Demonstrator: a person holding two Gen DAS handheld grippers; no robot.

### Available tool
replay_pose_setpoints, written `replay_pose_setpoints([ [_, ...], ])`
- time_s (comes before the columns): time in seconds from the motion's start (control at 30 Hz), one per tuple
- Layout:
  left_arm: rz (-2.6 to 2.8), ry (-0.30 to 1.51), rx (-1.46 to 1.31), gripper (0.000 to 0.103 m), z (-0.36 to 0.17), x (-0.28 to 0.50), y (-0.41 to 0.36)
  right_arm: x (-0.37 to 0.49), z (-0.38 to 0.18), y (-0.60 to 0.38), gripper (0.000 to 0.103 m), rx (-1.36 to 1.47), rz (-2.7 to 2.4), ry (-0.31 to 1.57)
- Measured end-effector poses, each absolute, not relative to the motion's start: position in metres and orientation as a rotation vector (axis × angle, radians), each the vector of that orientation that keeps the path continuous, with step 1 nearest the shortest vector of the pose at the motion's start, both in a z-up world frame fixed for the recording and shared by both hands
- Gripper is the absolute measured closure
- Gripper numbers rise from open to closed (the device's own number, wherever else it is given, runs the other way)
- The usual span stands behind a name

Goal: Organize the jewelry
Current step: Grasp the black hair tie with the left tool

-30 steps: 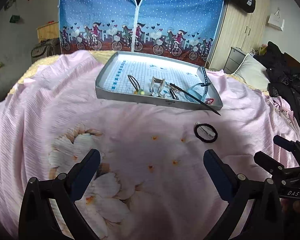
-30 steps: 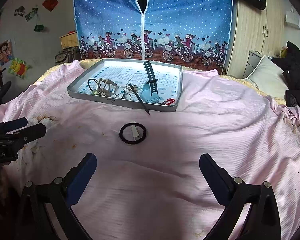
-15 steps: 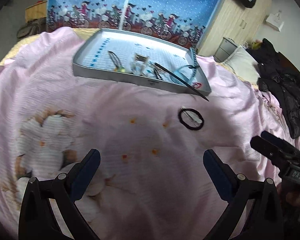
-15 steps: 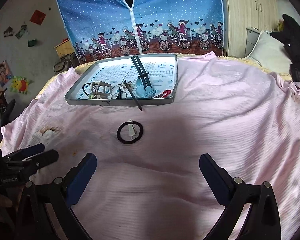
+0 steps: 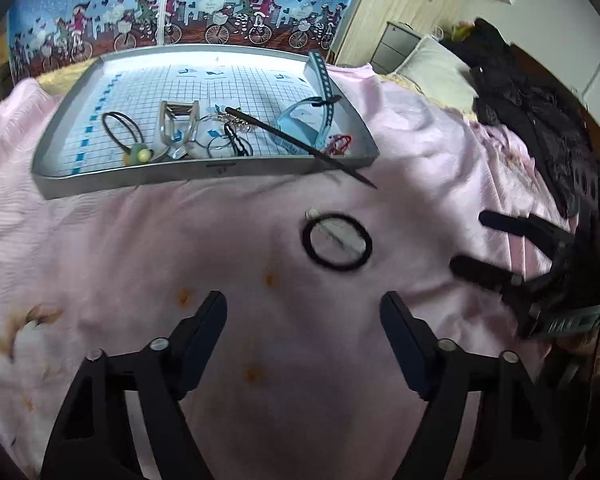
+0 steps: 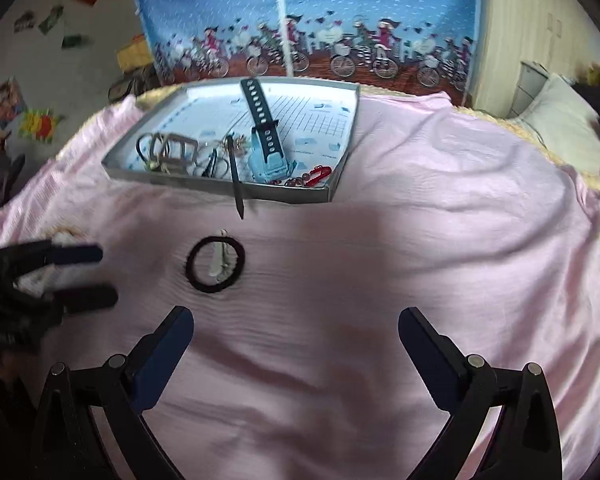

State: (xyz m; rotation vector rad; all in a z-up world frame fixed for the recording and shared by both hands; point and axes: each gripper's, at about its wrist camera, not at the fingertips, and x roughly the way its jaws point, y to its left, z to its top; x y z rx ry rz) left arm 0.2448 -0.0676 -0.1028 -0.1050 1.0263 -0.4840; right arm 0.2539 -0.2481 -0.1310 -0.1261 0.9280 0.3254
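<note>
Two grippers hover with jaws spread wide and empty over the pink bedsheet (image 6: pixel 420 240): left gripper (image 5: pixel 302 332), right gripper (image 6: pixel 296 344). Just in front of the shallow grey tray (image 5: pixel 204 172) lies a black elastic hair tie (image 5: pixel 337 246) ringing a pale hair clip (image 5: pixel 338 236).

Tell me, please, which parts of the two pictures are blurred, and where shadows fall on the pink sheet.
Left wrist view: the black hair tie is slightly smeared and the right gripper at the edge is soft; a dim shadow lies on the pink sheet ahead of the jaws. Right wrist view: the left gripper is streaked with motion blur, the tray is soft, and a broad shadow darkens the middle of the sheet.
</note>
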Motion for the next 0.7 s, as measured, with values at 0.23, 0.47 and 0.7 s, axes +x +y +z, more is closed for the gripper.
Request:
replay_pose_setpoints([
  [0.23,-0.535,1.073,-0.239,0.059,-0.123,0.279,-0.068,0.273,-0.139,-0.25,0.017,-0.131,0.367,0.916],
  [0.47,-0.562,1.109,-0.253,0.064,-0.137,0.297,-0.071,0.281,-0.15,-0.246,0.022,-0.125,0.38,0.97],
  [0.7,-0.537,1.128,-0.216,0.079,-0.144,0.302,-0.073,0.285,-0.156,-0.248,0.022,-0.114,0.351,0.997],
])
